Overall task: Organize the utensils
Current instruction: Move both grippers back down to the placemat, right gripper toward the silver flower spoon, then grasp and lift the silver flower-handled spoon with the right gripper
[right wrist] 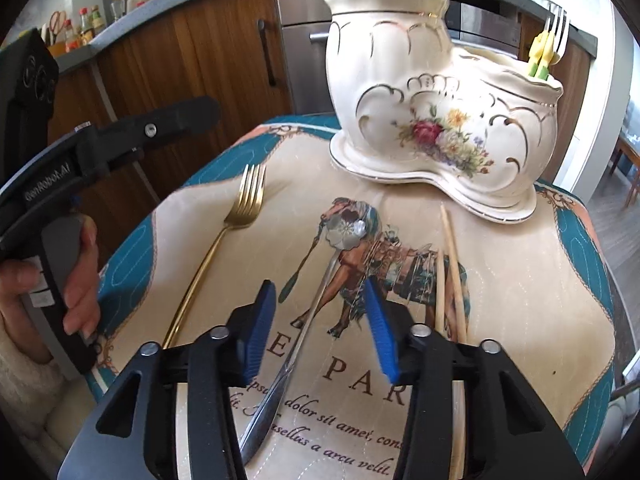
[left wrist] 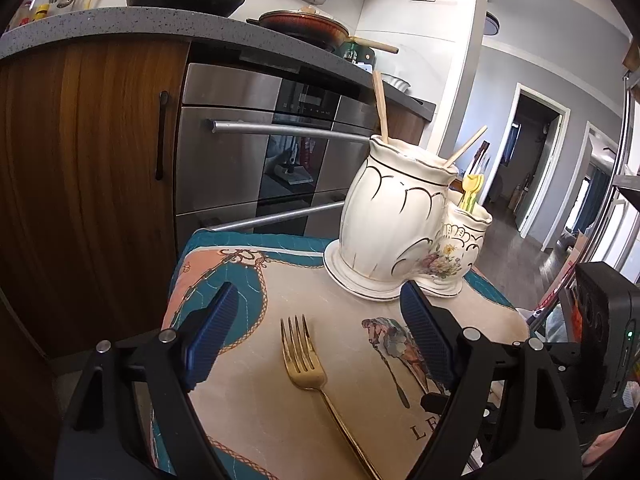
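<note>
A gold fork (left wrist: 304, 364) lies on the printed cloth, tines toward the cream ceramic holder (left wrist: 384, 216). My left gripper (left wrist: 318, 296) hovers over the fork's head, open wide, touching nothing. In the right wrist view a silver spoon (right wrist: 344, 232) with a flower-shaped bowl lies on the cloth. Its handle runs between the fingers of my right gripper (right wrist: 318, 286), which is open with the pads clear of the handle. Two wooden chopsticks (right wrist: 452, 272) lie just right of it, and the gold fork (right wrist: 244, 208) to the left. The holder (right wrist: 440, 100) has chopsticks in its tall part and a fork and yellow pieces in the low part.
The cloth-covered table (right wrist: 568, 320) is small, with its edges close on all sides. A hand (right wrist: 80, 280) holds the left gripper's grip at the table's left edge. Behind stand a steel oven (left wrist: 248, 152), wooden cabinets and a counter with pans.
</note>
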Tool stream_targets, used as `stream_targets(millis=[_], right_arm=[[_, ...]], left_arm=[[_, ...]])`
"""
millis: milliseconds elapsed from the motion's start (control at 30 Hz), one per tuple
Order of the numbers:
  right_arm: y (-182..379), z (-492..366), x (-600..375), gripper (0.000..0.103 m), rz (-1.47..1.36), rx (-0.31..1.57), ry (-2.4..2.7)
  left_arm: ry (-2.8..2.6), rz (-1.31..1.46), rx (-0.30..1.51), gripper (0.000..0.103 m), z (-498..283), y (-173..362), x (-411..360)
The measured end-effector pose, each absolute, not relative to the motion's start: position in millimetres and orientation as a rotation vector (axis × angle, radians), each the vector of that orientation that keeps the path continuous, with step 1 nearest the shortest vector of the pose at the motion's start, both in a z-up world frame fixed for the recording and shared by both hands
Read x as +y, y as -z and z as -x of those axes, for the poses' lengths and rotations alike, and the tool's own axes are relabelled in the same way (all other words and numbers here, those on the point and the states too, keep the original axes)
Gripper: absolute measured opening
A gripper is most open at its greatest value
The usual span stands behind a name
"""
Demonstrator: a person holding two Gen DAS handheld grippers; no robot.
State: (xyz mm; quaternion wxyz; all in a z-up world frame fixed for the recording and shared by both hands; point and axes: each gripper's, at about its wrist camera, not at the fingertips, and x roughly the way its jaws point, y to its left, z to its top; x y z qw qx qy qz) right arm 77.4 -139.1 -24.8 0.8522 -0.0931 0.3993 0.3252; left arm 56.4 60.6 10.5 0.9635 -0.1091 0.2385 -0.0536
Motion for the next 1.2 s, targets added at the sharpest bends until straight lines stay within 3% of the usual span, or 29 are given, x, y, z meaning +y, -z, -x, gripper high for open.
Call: stream_targets(millis=[133, 267, 433, 600, 900, 1200], right_arm=[[32, -73, -131, 0.027, 0.248, 0.853, -0.663], [37, -72, -121, 0.025, 0.28, 0.84, -0.637], [40, -80, -118, 0.01, 0.232, 0.851, -0.625], [40, -94, -135, 0.004, 0.098, 0.9, -0.659], [19, -98, -171, 0.004, -0.039, 0.87, -0.691], [-17, -79, -234, 0.004, -0.129, 0.742, -0.659]], left_arm=[[0.118, 0.208, 0.484, 0.082, -57, -11, 58], [0.125, 0.194, 0.482, 0.082, -57, -12, 55], [0.124, 0.188, 0.48, 0.082, -57, -12, 54], [0.124, 0.191, 0.481, 0.082, -57, -12, 54], [0.115, 0.171, 0.517, 0.082, -55, -16, 38], [0.161, 0.14, 0.664, 0.081, -50, -3, -36]])
